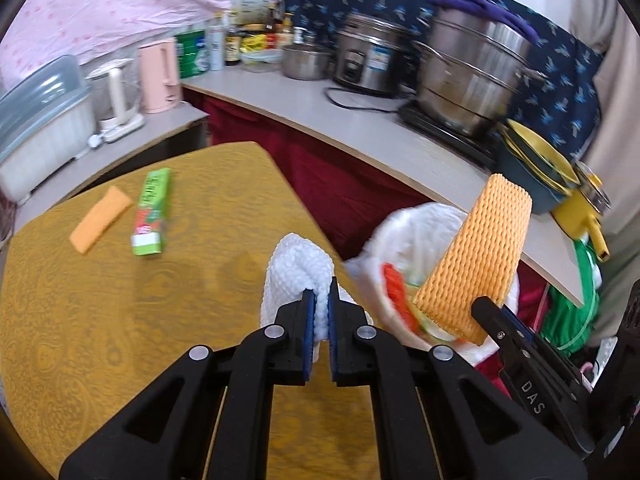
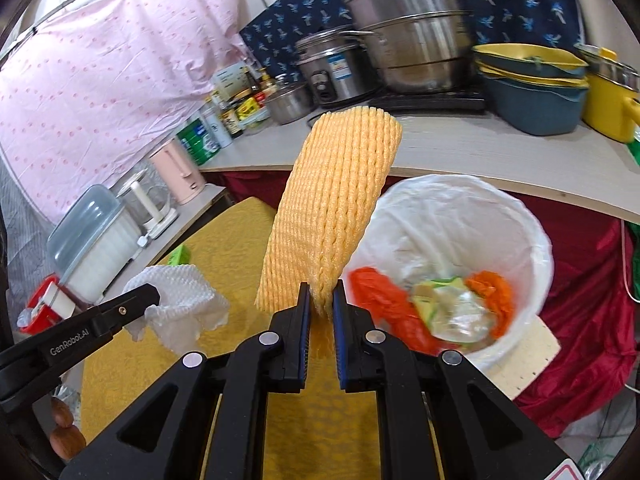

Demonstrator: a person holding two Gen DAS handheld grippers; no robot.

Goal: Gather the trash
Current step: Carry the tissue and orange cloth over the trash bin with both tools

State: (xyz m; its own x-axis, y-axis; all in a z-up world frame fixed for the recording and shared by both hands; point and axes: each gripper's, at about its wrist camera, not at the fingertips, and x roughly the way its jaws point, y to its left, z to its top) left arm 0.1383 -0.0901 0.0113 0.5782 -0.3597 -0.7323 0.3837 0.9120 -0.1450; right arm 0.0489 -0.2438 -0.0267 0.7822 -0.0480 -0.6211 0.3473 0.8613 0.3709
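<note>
My left gripper (image 1: 321, 294) is shut on a white foam fruit net (image 1: 296, 272), held over the right edge of the yellow table (image 1: 120, 340). My right gripper (image 2: 321, 294) is shut on an orange foam net sleeve (image 2: 332, 208) that stands upright, just left of the white-lined trash bin (image 2: 520, 232). The bin (image 1: 404, 224) holds orange and green scraps. In the left wrist view the orange sleeve (image 1: 476, 256) hangs over the bin. A smaller orange foam piece (image 1: 100, 218) and a green carton (image 1: 152, 212) lie at the table's far left.
A grey counter (image 1: 380, 136) curves behind the bin with steel pots (image 1: 472, 76), a rice cooker (image 1: 368, 56), stacked bowls (image 2: 532, 80) and bottles. A pink kettle (image 1: 158, 76) and a plastic box (image 1: 40, 120) stand on a side shelf. Red cloth (image 2: 592, 320) hangs below the counter.
</note>
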